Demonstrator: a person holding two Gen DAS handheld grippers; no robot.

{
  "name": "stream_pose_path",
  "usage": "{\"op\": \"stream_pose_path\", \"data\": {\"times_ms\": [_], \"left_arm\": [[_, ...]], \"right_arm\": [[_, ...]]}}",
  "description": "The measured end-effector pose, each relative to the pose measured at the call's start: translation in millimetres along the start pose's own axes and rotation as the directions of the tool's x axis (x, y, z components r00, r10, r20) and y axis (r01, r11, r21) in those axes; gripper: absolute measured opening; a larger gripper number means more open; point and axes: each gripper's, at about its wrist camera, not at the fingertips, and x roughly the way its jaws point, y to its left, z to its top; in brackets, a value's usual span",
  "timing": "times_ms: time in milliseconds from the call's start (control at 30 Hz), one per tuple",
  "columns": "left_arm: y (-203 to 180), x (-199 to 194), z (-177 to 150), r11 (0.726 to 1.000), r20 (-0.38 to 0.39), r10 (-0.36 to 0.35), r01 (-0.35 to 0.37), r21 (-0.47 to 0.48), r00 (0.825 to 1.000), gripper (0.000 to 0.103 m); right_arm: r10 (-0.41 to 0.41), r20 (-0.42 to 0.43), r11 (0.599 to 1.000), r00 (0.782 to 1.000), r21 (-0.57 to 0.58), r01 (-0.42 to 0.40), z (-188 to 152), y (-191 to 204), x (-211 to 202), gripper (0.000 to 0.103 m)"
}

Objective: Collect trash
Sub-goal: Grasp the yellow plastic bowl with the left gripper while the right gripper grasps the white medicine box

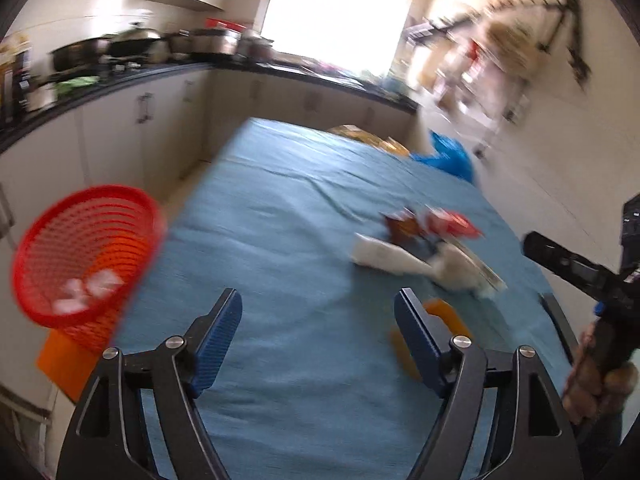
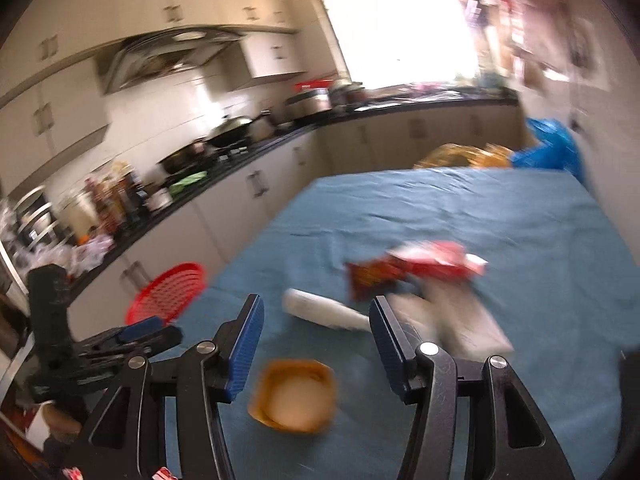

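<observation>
Two handheld grippers are hovering over a table draped in blue cloth, in a blurred kitchen scene. The left gripper is standing released, jaws spread wide with nothing between them, and the right gripper is likewise gaping and empty above an orange cup sitting at 6 o'clock in its view. That stance is suggesting, as a judgement, a reach being lined up rather than a carry.

The trash is lying in a loose heap at about 2 o'clock from the left gripper: a white bottle on its side, red snack wrappers behind it, and a pale flat packet overlapping both. The red mesh basket is waiting off the table's edge at 9 o'clock in the left view, mouth tipped toward the table, seemingly to take what is dropped in; pale scraps are already lying inside.

A blue plastic bag and a yellowish object, too blurred to name, are sitting at the table's far end at 1 o'clock. Pots are crowding the black counter at 10 o'clock in the right view. Nothing is blocking the cup; the piled wrappers are likely complicating a clean pick of the bottle.
</observation>
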Motion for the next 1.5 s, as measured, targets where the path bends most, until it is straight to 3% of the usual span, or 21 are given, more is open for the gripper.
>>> {"op": "stream_pose_path", "data": {"times_ms": [100,167,367,500,667,733,833,1000,1100,1200,1300,1400,1433,1500], "left_arm": [[-30.2,12.7,-7.0,0.998,-0.051,-0.046,0.048,0.037,0.998,0.082],[-46.3,24.5,-9.2,0.998,-0.085,-0.012,0.017,0.065,0.996,0.082],[-67.6,61.2,-17.1,0.992,-0.188,0.065,-0.043,0.115,0.98,0.064],[-69.9,80.6,-20.9,0.991,-0.244,0.072,-0.042,0.125,0.967,0.043],[-81.3,89.6,-22.1,0.982,-0.228,0.108,-0.068,0.176,0.968,0.039],[-85.5,91.6,-22.1,0.978,-0.215,0.117,-0.075,0.195,0.97,0.022],[-88.7,93.6,-23.0,0.973,-0.184,0.13,-0.089,0.215,0.974,0.018],[-73.9,87.1,-14.0,0.994,-0.15,0.039,-0.022,0.111,0.988,0.018],[-63.3,82.7,-5.0,0.999,-0.105,-0.012,0.016,0.037,0.994,0.018],[-53.8,83.8,-0.9,0.999,-0.092,-0.034,0.033,-0.012,0.995,0.018],[-49.4,86.8,-1.1,0.998,-0.104,-0.061,0.057,-0.039,0.993,0.018],[-49.4,87.0,-1.9,0.997,-0.106,-0.07,0.066,-0.046,0.992,0.018],[-49.3,87.3,-2.0,0.997,-0.106,-0.072,0.068,-0.046,0.992,0.018],[-48.7,87.2,-2.2,0.997,-0.106,-0.07,0.065,-0.046,0.992,0.018]], "right_arm": [[-0.012,-0.005,0.997,1.0,0.074,0.012,-8.3,-33.8,-8.5,0.059],[-0.011,-0.003,0.995,1.0,0.097,0.012,-10.0,-45.8,-11.7,0.059],[-0.022,0.016,0.993,1.0,0.113,0.02,-7.6,-65.4,-23.3,0.059],[-0.044,0.008,0.994,0.999,0.103,0.043,-2.8,-72.0,-21.7,0.059],[-0.069,-0.04,0.993,0.997,0.095,0.072,5.3,-80.5,-9.5,0.059],[-0.078,-0.087,0.993,0.993,0.079,0.085,8.9,-84.1,2.0,0.059],[-0.118,-0.133,0.991,0.984,0.042,0.125,9.7,-86.1,17.6,0.059],[-0.159,-0.178,0.987,0.971,-0.047,0.152,2.7,-77.0,36.3,0.059],[-0.213,-0.169,0.969,0.962,-0.162,0.186,-4.0,-59.1,43.0,0.059],[-0.3,-0.144,0.924,0.943,-0.291,0.249,-11.3,-41.0,50.6,0.059],[-0.419,-0.103,0.846,0.902,-0.406,0.347,-17.8,-30.8,62.4,0.059],[-0.465,-0.088,0.806,0.881,-0.453,0.38,-20.9,-28.2,72.2,0.042],[-0.48,-0.099,0.801,0.872,-0.454,0.39,-22.2,-29.8,76.3,0.03],[-0.485,-0.089,0.806,0.87,-0.431,0.405,-20.4,-33.5,74.3,0.027]]}}
